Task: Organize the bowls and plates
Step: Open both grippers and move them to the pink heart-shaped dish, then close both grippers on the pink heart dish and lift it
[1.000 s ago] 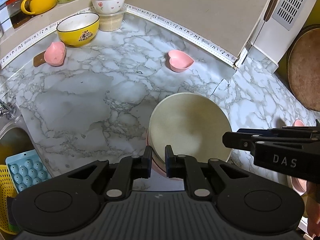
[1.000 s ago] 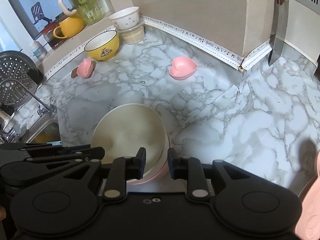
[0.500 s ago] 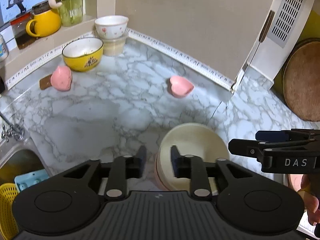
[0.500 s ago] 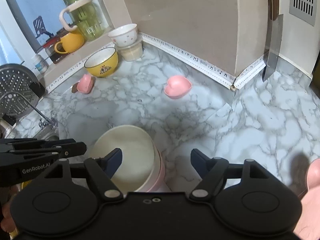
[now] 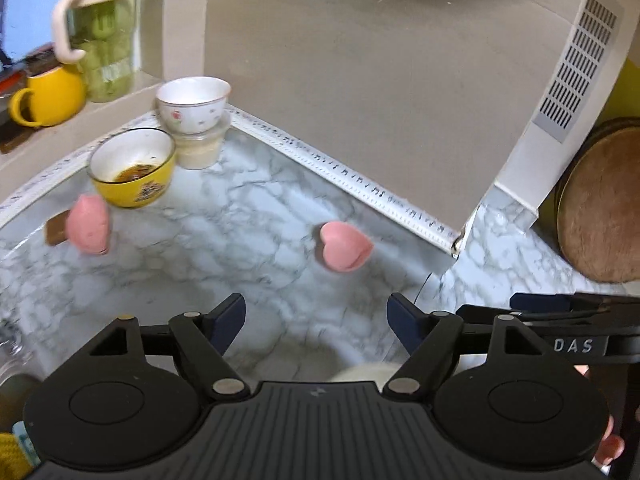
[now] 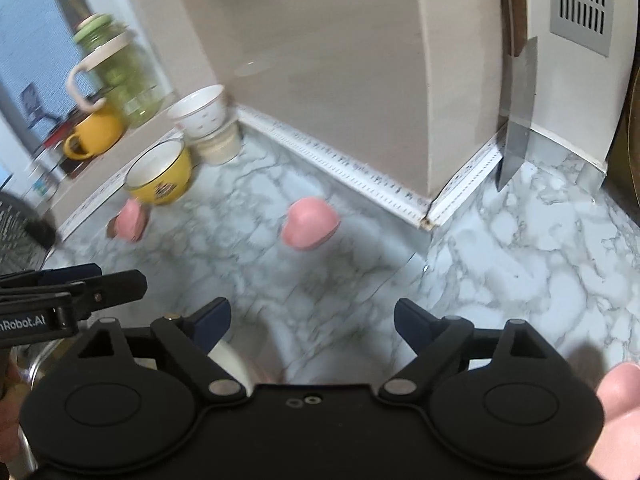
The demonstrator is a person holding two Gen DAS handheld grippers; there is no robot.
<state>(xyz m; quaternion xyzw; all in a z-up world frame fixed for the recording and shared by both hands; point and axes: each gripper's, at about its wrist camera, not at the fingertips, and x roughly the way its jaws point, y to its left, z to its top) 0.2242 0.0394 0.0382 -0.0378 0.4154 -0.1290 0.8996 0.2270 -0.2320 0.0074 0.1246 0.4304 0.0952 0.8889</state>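
— Left wrist view: the left gripper [image 5: 316,322] has its jaws opening, nothing between them; a cream plate [image 5: 366,372] peeks out at the bottom edge.

— And the right gripper [image 6: 312,326]?

— Also opening and empty, the plate's rim low beside its left finger.

— So what's left?

— Two pink heart dishes [image 5: 344,246] mid-frame and left, a yellow bowl [image 5: 134,172] and a white bowl [image 5: 194,100] upper left, all scattered. I'd judge most sorting remains.

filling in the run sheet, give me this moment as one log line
left gripper: fingers opening, nothing between | right gripper: fingers opening, nothing between | cream bowl: on counter, released
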